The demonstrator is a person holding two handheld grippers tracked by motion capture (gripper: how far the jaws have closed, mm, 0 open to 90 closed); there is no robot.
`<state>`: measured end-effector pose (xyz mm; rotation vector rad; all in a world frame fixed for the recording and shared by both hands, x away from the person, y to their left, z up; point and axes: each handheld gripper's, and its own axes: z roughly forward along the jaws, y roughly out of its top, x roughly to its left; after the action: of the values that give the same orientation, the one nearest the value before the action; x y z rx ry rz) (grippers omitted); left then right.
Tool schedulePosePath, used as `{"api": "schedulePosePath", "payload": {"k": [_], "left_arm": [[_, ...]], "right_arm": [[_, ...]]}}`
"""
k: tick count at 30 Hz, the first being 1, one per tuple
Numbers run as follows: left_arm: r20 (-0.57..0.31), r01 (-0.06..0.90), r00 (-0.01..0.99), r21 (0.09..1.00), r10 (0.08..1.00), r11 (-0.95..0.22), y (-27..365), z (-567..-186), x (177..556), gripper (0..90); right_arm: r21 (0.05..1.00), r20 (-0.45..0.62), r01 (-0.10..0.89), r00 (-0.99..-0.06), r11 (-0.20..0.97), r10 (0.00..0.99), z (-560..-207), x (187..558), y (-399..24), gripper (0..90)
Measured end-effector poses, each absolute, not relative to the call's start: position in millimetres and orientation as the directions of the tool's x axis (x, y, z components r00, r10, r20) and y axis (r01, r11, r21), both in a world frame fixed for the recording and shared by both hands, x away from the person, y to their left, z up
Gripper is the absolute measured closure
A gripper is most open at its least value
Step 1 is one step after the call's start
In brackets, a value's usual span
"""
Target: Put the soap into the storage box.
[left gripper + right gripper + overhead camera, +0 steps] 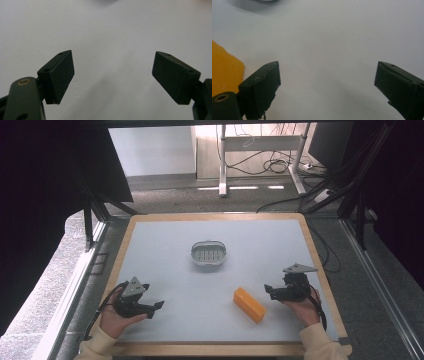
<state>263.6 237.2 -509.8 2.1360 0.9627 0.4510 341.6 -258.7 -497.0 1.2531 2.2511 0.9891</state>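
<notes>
Lying unlabelled, orange block (249, 304), right gripper (270, 291) beside, seemingly apart

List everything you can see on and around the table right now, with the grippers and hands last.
Orange block: one, orange, near side of table, right of centre, lying flat.
Oval dish: one, grey with ridged insert, table centre.
Table: one, pale grey top, wooden rim.
Cables: several, black, on floor beyond table.
Left gripper: one, black, near left, jaws open, nothing between.
Right gripper: one, black, near right beside block, jaws open, nothing between.
Hands: two, holding the grippers.
</notes>
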Motion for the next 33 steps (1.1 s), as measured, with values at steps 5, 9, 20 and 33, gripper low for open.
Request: {"api": "schedulePosePath", "payload": {"k": [5,9,20,33], "left_arm": [[0.013,0.494,0.658,0.747,0.753,-0.445,237,-510,264,18.0],[0.017,0.489,0.668,0.744,0.744,-0.456,236,-511,260,17.9],[0.024,0.491,0.670,0.735,0.742,-0.468,235,-513,262,17.9],[0.021,0.493,0.671,0.734,0.741,-0.467,235,-513,260,17.9]], "right_arm": [[0.735,0.007,0.581,-0.522,0.349,0.853,-498,337,-266,8.2],[0.751,0.018,0.567,-0.532,0.340,0.846,-491,334,-266,10.3],[0.785,-0.009,0.501,-0.579,0.365,0.815,-487,331,-265,14.9],[0.789,-0.008,0.495,-0.584,0.363,0.812,-477,328,-268,17.3]]}}
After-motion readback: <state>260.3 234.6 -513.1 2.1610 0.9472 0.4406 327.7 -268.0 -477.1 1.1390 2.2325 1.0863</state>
